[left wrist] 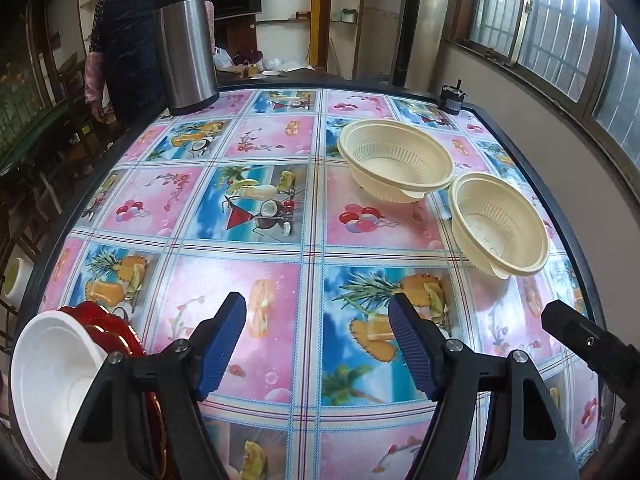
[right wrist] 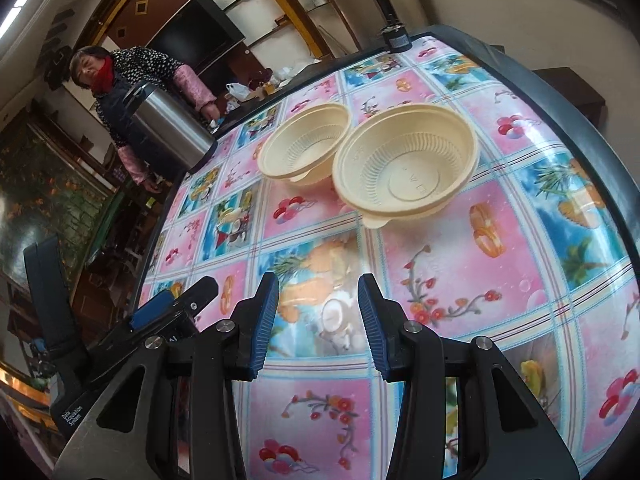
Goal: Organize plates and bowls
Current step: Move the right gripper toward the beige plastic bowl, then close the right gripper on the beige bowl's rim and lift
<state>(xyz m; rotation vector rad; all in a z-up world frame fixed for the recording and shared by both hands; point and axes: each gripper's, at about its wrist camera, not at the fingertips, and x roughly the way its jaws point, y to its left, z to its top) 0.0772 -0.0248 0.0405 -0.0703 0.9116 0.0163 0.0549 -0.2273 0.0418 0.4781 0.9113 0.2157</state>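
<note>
Cream plastic: your two ribbed bowls sit upright on the table. In the left wrist view the far bowl is upper right of centre and the near bowl is right of it, near the frame's right side. Their rims look like they touch or overlap, can't tell which.
Right wrist view: same pair in the upper middle, far bowl left, near bowl right and bigger in frame.
Left gripper: your blue pads are spread wide, nothing between them, just tablecloth showing in the gap.
Right gripper: jaws partly apart, narrower than the left, also pinching nothing.
Lower left corner, left view: a white bowl tilted against red plates with gold trim, tucked right beside your left finger.
In the way: nothing sits between either gripper and the cream bowls, only bare patterned cloth.
Steel flask: tall, upper left of the left view, standing at the table's far edge, well apart from the bowls.
Person: standing behind the flask, upper left of the right view, pink sleeves.
Small black thing: at the far table corner, too small to tell what it is.
Window: upper right of the left view.
</note>
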